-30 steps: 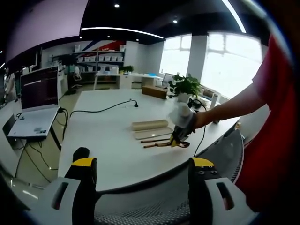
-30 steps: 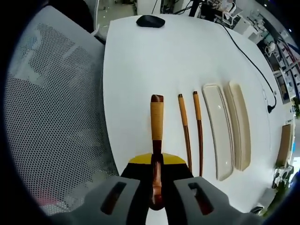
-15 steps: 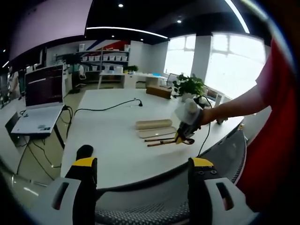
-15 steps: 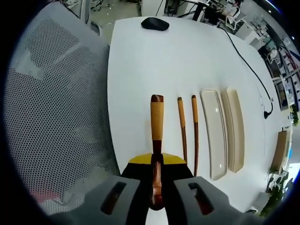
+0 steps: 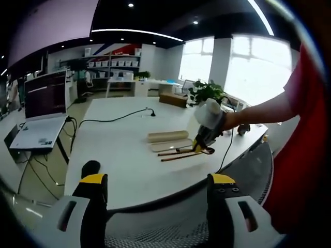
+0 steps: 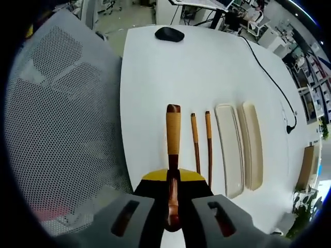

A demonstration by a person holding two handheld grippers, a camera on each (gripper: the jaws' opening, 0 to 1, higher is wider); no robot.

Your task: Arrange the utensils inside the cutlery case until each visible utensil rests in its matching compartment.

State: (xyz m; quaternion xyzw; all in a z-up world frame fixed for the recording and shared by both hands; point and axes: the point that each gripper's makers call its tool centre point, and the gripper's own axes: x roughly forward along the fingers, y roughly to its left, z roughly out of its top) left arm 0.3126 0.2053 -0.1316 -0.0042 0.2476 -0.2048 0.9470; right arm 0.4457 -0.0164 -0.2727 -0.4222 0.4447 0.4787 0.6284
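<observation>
My right gripper (image 6: 173, 182) is shut on a brown wooden spoon (image 6: 173, 129) with a tan-wrapped handle that points forward, held above the white table (image 6: 165, 72). Two matching chopsticks (image 6: 196, 147) lie side by side on the table just right of the spoon. Beyond them lie the two long beige halves of the cutlery case (image 6: 227, 147), also side by side. In the left gripper view the right gripper (image 5: 200, 148) hovers over the chopsticks (image 5: 176, 154) and the case (image 5: 166, 137). My left gripper (image 5: 158, 194) stands open, off the table's near edge, with nothing between its fingers.
A black mouse (image 6: 169, 34) sits at the table's far end, and a black cable (image 6: 269, 77) runs across it. A grey mesh chair (image 6: 57, 119) stands along the table's edge. A laptop (image 5: 39, 119) sits on a side desk, and a potted plant (image 5: 207, 94) stands behind the case.
The right gripper has risen with the spoon, so the chopsticks and case look smaller and further off in its view. The left gripper has barely moved.
</observation>
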